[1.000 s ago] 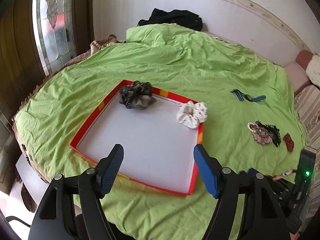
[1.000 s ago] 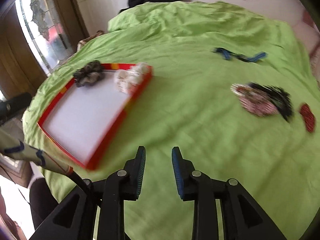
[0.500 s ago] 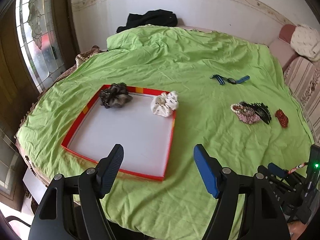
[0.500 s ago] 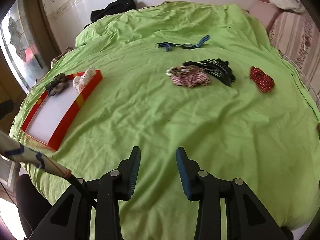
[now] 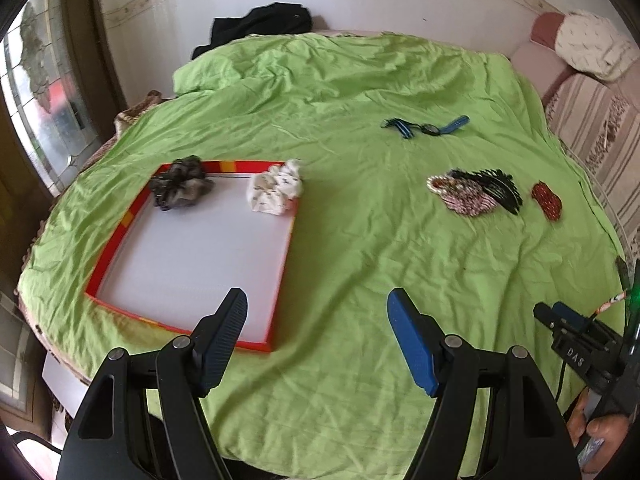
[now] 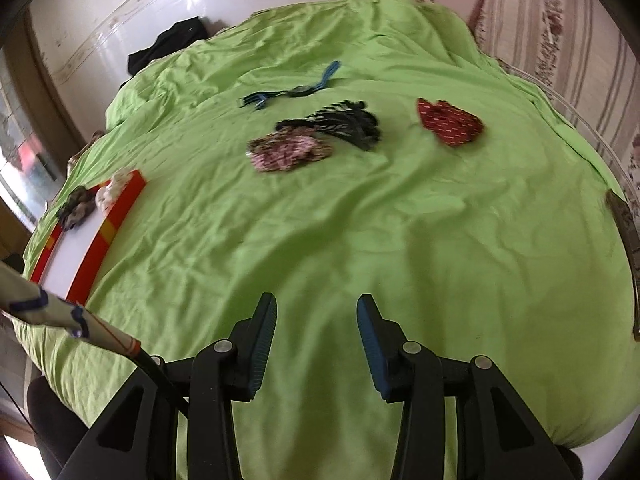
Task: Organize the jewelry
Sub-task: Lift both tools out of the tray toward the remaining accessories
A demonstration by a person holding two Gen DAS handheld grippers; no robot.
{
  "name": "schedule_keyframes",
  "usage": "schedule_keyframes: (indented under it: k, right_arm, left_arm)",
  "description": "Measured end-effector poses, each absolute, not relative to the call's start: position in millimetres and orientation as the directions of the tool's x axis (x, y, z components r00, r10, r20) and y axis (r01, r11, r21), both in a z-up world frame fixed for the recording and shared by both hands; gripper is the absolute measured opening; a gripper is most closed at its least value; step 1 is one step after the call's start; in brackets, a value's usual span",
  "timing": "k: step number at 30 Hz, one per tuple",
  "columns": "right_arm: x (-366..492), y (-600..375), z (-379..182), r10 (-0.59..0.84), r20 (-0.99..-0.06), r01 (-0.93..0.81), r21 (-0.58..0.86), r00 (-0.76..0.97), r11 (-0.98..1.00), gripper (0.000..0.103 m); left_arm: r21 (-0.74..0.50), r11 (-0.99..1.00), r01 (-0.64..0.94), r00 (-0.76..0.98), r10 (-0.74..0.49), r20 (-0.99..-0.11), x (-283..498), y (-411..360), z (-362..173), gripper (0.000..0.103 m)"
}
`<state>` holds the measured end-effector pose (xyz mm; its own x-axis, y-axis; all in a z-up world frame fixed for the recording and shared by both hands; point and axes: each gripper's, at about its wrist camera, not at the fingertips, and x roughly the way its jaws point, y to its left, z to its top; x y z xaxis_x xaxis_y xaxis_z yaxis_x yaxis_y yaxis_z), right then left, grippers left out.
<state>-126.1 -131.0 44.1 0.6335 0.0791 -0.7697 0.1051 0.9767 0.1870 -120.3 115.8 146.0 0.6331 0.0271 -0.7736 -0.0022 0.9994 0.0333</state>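
The worry from where I stand is the cluster in the middle of the green bedspread point(image 6: 360, 216): the pink patterned scrunchie point(image 6: 289, 149) lies touching the black comb-like hair piece point(image 6: 344, 122), so a grab aimed at one could well snag or drag the other, and the soft, wrinkled cloth beneath could bunch up into the fingers along with it. The right gripper point(image 6: 316, 344) hangs low over bare cloth, jaws apart and holding nothing, with those pieces well ahead of it; its view is smeared, so I judge a hasty lunge could miss. The left gripper point(image 5: 316, 340) also stands wide open and empty, near the front corner of the red-rimmed tray point(image 5: 282, 276), and a careless swing could nudge that light tray across the cover. As for the pieces themselves, two are in the tray already, against its far edge: a dark grey scrunchie point(image 5: 180, 188) in the far left corner and a white printed one point(image 5: 276, 192) in the far right corner, slumped partly over the rim, where it might tip out. Still out on the cover are the pink scrunchie and black piece, a small red patterned scrunchie point(image 6: 450, 122) just to their right, and farther back a wristwatch with a blue strap point(image 6: 292, 90), lying flat and stretched out.
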Motion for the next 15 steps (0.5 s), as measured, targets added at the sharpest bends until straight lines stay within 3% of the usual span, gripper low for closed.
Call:
schedule_keyframes:
  k: [8,15]
  right_arm:
    - [-115,-178,41,0.045,-0.773,0.181,0.204,0.633,0.962,0.048]
    - [-101,-223,37,0.024,-0.771,0.247,0.233,0.636,0.941,0.054]
  left_arm:
    - [-0.094,0.988,0.122,0.561,-0.146,-0.815,-69,69,126,0.072]
    - [-0.098,0.957,0.274,0.534,-0.237,-0.811,-3,1,104,0.072]
